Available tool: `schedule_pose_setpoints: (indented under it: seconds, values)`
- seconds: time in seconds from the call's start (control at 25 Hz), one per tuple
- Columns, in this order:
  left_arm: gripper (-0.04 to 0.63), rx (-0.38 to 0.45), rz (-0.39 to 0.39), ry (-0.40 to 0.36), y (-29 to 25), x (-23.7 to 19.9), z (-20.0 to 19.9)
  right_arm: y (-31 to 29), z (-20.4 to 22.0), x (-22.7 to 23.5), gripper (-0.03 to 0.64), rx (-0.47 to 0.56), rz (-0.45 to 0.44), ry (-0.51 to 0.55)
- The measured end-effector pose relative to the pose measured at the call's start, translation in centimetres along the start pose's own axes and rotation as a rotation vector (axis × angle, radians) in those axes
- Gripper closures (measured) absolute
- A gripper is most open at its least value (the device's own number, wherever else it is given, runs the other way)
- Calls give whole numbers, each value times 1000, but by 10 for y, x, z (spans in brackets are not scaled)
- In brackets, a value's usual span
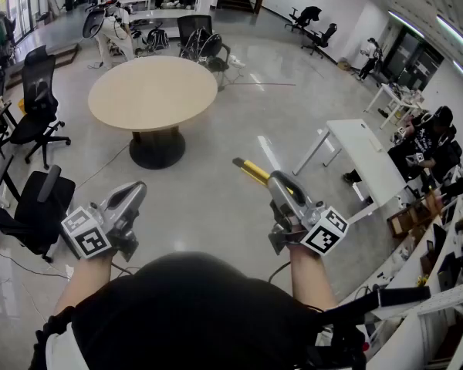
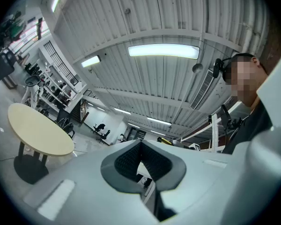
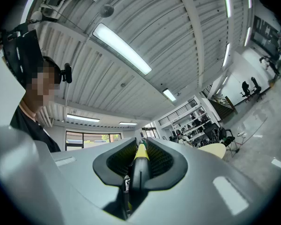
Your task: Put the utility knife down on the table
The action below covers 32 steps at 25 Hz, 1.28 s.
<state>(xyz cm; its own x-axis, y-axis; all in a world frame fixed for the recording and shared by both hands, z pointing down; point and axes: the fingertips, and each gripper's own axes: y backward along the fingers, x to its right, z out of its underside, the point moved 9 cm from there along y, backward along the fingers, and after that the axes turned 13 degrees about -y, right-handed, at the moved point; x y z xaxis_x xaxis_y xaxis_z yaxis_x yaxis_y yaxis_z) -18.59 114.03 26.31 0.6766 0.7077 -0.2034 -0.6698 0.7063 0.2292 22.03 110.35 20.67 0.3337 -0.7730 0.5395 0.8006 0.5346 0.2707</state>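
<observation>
The utility knife (image 1: 251, 170), yellow and black, sticks out forward from my right gripper (image 1: 276, 179), held in the air over the grey floor. In the right gripper view the knife's yellow tip and dark body (image 3: 140, 159) lie clamped between the two black pads, so my right gripper (image 3: 140, 145) is shut on it. My left gripper (image 1: 139, 188) is raised at the left of the head view, with nothing in it. In the left gripper view its pads meet at the tip of my left gripper (image 2: 140, 142). The round beige table (image 1: 153, 91) stands ahead, beyond both grippers.
A white rectangular table (image 1: 366, 156) stands to the right, with desks and seated people beyond it. Black office chairs (image 1: 38, 91) stand at the left, and another (image 1: 202, 38) behind the round table. Polished floor lies between me and the round table.
</observation>
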Motion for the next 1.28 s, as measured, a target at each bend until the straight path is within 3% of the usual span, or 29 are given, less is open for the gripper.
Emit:
schedule_pose_setpoints:
  seconds: [0.88,1.28]
  values:
    - [597,-18,5,12,-26,15,15,27,-13,22,531,37,-4,-51]
    - [597,-62,48,13,-91,68,34,102,-46,48,531,74,18,-73]
